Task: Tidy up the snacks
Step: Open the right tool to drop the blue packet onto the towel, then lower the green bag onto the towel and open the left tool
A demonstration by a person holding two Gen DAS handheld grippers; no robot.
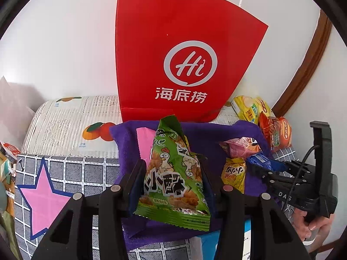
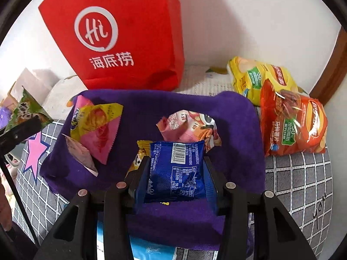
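My left gripper point(image 1: 171, 173) is shut on a green snack packet point(image 1: 173, 179) with a chicken drawing, held above the purple cloth point(image 1: 128, 138). My right gripper point(image 2: 176, 169) is shut on a blue foil packet point(image 2: 176, 169), barcode side up, low over the purple cloth point(image 2: 151, 108). In the left wrist view the right gripper point(image 1: 258, 166) shows at the right with the blue packet point(image 1: 260, 159) in it. On the cloth lie a pink and yellow packet point(image 2: 95, 125), a pink crumpled packet point(image 2: 190, 125) and a small yellow packet point(image 1: 234, 171). A red paper bag point(image 2: 121, 32) stands behind.
A yellow chip bag point(image 2: 256, 78) and an orange chip bag point(image 2: 292, 121) lie at the right by the wall. A grey checked cover point(image 2: 299, 177) with a pink star point(image 1: 43, 192) spreads under the cloth. A wooden frame point(image 1: 312, 60) curves at the right, and a person's hand point(image 1: 308, 225) holds the right gripper.
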